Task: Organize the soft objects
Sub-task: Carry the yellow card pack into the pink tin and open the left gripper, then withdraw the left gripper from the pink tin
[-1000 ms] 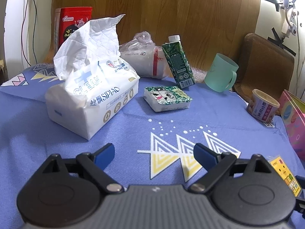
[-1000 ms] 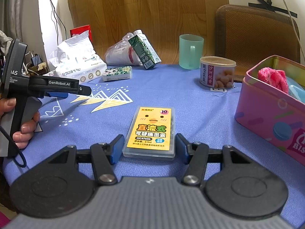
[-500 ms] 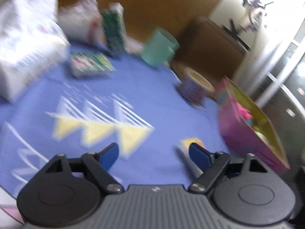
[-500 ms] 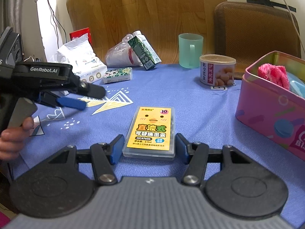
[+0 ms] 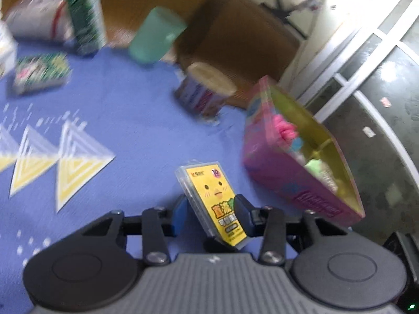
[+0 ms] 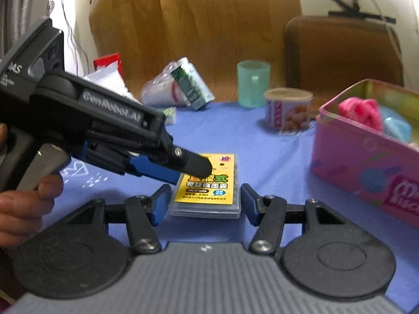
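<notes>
A flat clear case with a yellow chick label [image 5: 214, 196] lies on the blue tablecloth [image 5: 136, 120]. My left gripper [image 5: 210, 216] has its two fingers close on either side of the case; contact is not clear. In the right wrist view the case [image 6: 207, 185] lies just ahead of my open, empty right gripper [image 6: 205, 204], and the left gripper [image 6: 195, 166] reaches over it from the left. A pink tin [image 6: 366, 151] on the right holds a pink soft item [image 6: 360, 110] and a light blue one [image 6: 395, 128].
A can [image 6: 288, 110], a teal cup [image 6: 252, 83], a green carton [image 6: 192, 83] and a plastic bag [image 6: 159, 93] stand further back. A small green packet [image 5: 39, 72] lies at left. A brown chair [image 6: 340, 49] stands behind the table.
My left gripper swung right from the tissue pack and came down over the yellow case, its fingers narrowing around it. My right gripper stayed behind the case.
</notes>
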{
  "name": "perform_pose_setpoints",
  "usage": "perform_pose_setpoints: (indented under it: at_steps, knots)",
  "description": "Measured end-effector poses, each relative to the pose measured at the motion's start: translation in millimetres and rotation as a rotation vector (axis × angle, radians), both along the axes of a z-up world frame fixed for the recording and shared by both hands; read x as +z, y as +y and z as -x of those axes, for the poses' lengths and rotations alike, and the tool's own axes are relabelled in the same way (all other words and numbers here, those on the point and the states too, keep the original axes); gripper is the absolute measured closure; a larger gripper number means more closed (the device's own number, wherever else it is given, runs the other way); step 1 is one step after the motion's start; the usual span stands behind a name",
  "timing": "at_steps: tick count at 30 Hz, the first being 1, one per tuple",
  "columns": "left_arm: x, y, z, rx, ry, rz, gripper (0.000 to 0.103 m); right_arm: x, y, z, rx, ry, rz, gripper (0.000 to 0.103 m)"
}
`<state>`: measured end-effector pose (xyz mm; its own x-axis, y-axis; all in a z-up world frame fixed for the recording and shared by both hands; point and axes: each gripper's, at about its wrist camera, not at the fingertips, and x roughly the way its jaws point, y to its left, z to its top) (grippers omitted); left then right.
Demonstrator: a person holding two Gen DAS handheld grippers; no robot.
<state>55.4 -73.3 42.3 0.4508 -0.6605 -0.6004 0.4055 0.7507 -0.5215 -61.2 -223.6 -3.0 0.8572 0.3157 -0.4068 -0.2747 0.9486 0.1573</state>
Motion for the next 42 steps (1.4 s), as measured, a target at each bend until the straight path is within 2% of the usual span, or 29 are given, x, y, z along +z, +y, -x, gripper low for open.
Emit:
perform_pose_setpoints:
  at_steps: [4,7,11,16,20,23,26,29,33,35,39,42]
  knots:
    - [35.1,-34.1,-4.7,-0.061,-0.096,0.007,0.064,20.3,-22.8,7.2,-0.064,-0.082,-0.017,0.043]
    - [55.6,-71.6,-8.3,-0.12,-0.165,-0.001,0.064,39.0,-41.8,12.7,-0.132,-0.167,0.016,0.043]
    - [67.7,-122.9,-15.9,-0.198,-0.225,-0.01,0.064,54.0,-73.9,12.2,-0.246,-0.231,0.051,0.043]
    - [62.1,-180.7,-34.3,-0.275,-0.239,-0.028,0.064,49.3,-109.1,-7.8,-0.407,-0.203,0.109,0.043]
    - [48.8,-208.7,-50.6,-0.248,-0.236,-0.084,0.058,39.4,-131.2,-22.0,-0.52,-0.141,0.146,0.043]
    - [42.9,-206.1,-53.2,-0.239,-0.21,-0.076,0.057,33.2,-144.8,-16.4,-0.566,-0.129,0.102,0.042]
    - [42.4,-193.1,-48.1,-0.217,-0.226,-0.081,0.05,30.1,-149.5,-3.4,-0.578,-0.147,0.071,0.043]
    - [44.8,-179.5,-40.2,-0.203,-0.236,-0.074,0.05,30.4,-148.4,7.6,-0.577,-0.173,0.031,0.043]
    - [49.7,-159.9,-20.7,-0.184,-0.294,-0.114,0.049,34.2,-142.6,24.5,-0.588,-0.213,-0.015,0.043]
    - [51.4,-149.1,-8.2,-0.175,-0.334,-0.139,0.044,35.2,-141.5,29.6,-0.593,-0.218,-0.055,0.043]
    - [49.4,-126.5,17.5,-0.168,-0.424,-0.186,0.042,36.7,-135.9,37.0,-0.596,-0.218,-0.118,0.043]
    - [44.9,-112.1,30.2,-0.167,-0.453,-0.214,0.041,38.4,-125.6,45.1,-0.596,-0.232,-0.134,0.042]
